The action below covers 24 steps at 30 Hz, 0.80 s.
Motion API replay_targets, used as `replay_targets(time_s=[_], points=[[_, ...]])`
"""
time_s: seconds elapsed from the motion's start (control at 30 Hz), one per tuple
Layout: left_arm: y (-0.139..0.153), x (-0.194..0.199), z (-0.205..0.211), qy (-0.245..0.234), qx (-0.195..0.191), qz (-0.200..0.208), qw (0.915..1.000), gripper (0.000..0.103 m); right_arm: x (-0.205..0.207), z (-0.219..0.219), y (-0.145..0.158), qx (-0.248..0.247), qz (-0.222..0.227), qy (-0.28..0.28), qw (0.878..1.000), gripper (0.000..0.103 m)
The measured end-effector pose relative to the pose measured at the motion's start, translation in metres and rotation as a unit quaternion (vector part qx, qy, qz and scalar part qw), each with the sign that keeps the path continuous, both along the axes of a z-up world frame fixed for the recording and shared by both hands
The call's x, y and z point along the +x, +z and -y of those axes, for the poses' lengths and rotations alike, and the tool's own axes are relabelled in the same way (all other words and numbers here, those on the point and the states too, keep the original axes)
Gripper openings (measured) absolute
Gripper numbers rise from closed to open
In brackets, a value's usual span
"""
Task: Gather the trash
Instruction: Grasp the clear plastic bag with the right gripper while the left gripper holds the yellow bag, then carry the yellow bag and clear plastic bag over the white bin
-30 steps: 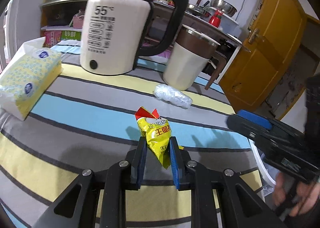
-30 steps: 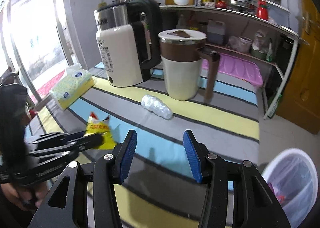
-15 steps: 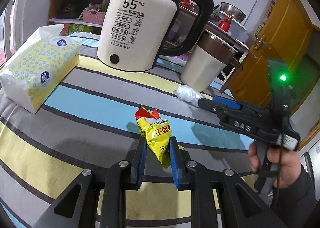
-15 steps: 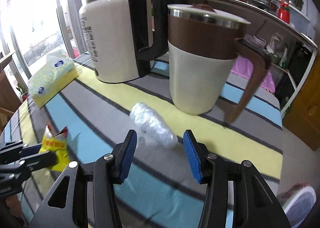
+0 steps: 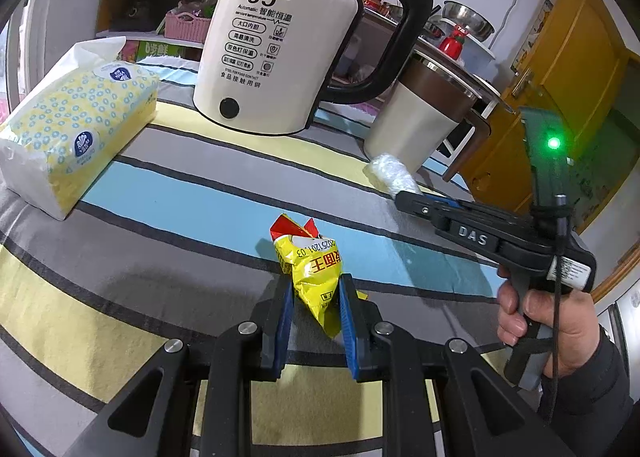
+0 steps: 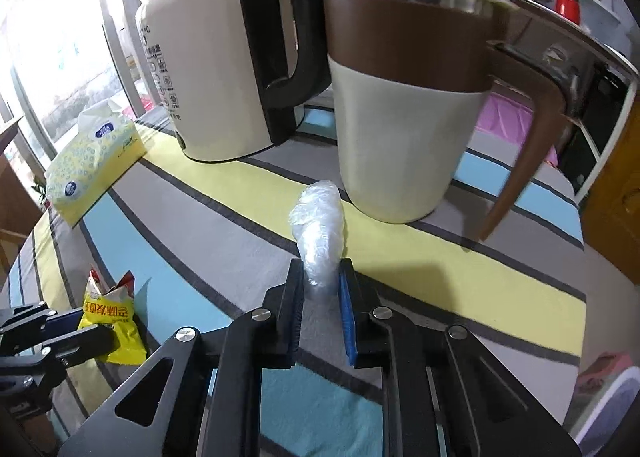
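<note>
Trash on the striped tablecloth [image 5: 168, 193] is what we see in both views. At the lower centre of the left wrist frame our left gripper [image 5: 316, 297] is clamped on a yellow snack wrapper [image 5: 314, 273]; the blue pads press its lower part from both sides, and its torn red top stands up above the fingers. We cannot tell if the wrapper touches the cloth or hangs just over it.

At the right of that frame our right hand [image 5: 548, 321] holds the right gripper [image 5: 406, 199], whose tip reaches a crumpled clear plastic wrap [image 5: 388, 175]. In the right wrist frame the same right gripper [image 6: 320, 283] sits at the lower centre with its fingers drawn close around the near end of the plastic wrap [image 6: 320, 229]; the pads touch it on both sides. The rest of the wrap lies on a yellow stripe, just beside the base of a brown and cream mug [image 6: 404, 105].

A white electric kettle [image 5: 276, 57] stands in the upper centre of the left wrist frame, and a tissue pack [image 5: 76, 121] lies at the left edge. At the lower left of the right wrist frame we see the snack wrapper [image 6: 112, 317] again, between the fingers of the left gripper [image 6: 86, 333].
</note>
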<state>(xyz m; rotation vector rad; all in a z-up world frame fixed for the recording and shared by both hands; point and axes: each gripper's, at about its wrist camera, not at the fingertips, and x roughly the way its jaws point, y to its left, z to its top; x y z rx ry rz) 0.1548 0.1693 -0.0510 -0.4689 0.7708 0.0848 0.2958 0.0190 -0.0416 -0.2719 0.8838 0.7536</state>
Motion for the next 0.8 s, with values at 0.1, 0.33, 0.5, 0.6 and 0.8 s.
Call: replay_targets(time_s=[0.1, 0.33, 0.5, 0.6, 0.8], points=[[0.001, -0.002, 0.003, -0.001, 0.004, 0.0, 1.0, 0.023, -0.008, 0.007, 0.005, 0.009, -0.001, -0.008, 1.0, 0.017], [0.007, -0.012, 0.018, -0.013, 0.011, 0.002, 0.9998, 0.023, -0.05, 0.043, 0.029, 0.04, 0.007, -0.024, 0.999, 0.017], [0.016, -0.024, 0.036, -0.029, 0.018, 0.009, 0.9994, 0.023, -0.08, 0.072, 0.037, 0.057, 0.009, -0.038, 0.998, 0.017], [0.022, -0.031, 0.046, -0.039, 0.023, 0.015, 0.9988, 0.023, -0.095, 0.087, 0.041, 0.064, 0.012, -0.047, 0.997, 0.017], [0.038, -0.046, 0.072, -0.064, 0.036, 0.032, 0.9968, 0.023, -0.123, 0.116, 0.049, 0.075, 0.02, -0.069, 0.995, 0.017]])
